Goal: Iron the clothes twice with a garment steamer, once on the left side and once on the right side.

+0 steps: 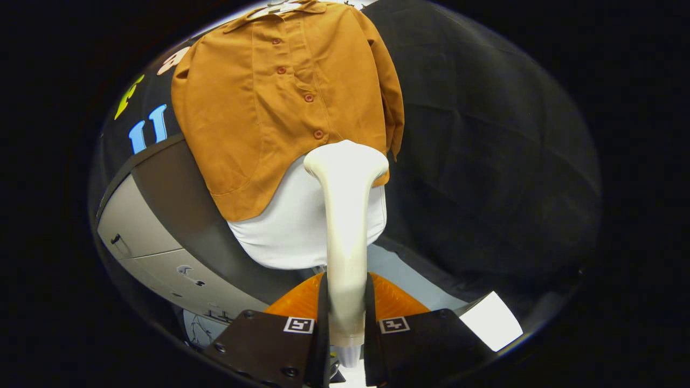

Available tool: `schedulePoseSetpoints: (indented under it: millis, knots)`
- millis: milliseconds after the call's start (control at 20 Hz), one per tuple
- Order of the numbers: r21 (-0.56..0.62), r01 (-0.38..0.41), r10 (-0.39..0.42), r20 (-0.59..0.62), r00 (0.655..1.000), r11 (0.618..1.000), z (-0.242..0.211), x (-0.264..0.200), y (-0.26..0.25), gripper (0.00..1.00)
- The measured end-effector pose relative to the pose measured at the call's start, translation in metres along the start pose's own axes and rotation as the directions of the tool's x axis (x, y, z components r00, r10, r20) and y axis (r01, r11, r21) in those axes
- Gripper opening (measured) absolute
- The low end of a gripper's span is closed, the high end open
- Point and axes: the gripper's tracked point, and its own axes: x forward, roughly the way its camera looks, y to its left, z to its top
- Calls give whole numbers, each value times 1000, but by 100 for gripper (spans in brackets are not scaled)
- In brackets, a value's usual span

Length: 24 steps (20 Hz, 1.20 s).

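Claw (pixel 345 318) clamped on steamer (pixel 346 215) handle, head at shirt (pixel 269 108) hem.

Over at the left of the frame sits a grey cabinet (pixel 143 226), its pale front panels split by a seam, with small dark fittings dotted across them. A dark band (pixel 178 199) curves along its top edge, sweeping from the middle left down toward the lower centre. At the centre, a white padded board (pixel 285 231) shows its rounded lower end, smooth and plain. Just right of it, a pale grey strip of floor (pixel 409 277) runs diagonally toward the lower right. There, at the lower right, a bright white sheet (pixel 493 320) lies flat, catching strong light. Black cloth (pixel 485 140) drapes the whole right half, softly creased.
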Motion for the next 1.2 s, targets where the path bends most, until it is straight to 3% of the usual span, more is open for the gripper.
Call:
schedulePoseSetpoints:
  millis: [300, 650, 1200]
  knots:
    - [21, -13, 9, 161, 987, 1000, 79, -54, 13, 29]
    - [-18, -45, 49, 370, 928, 999, 206, -121, 57, 29]
    - [-47, -100, 111, 452, 885, 994, 313, -194, 176, 28]
